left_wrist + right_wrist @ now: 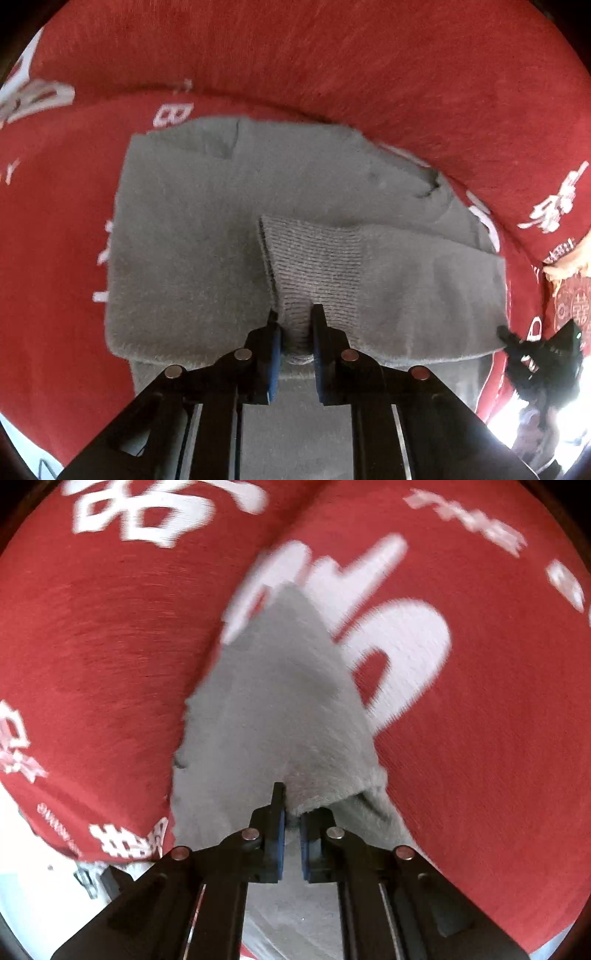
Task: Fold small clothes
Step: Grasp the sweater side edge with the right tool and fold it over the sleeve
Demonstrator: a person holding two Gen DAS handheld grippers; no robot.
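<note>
Here, the left gripper (295, 332) is pinching the ribbed cuff (314, 258) and the right gripper (291, 818) an edge of the grey garment (192, 229) lying on red bedding (332, 55); thin bites risk slipping mid-fold.

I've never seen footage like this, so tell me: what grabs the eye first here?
A fuzzy grey garment lies spread on a bright red cloth with white lettering. The left gripper pinches its ribbed cuff at centre, and the right gripper clamps a folded grey edge.
</note>
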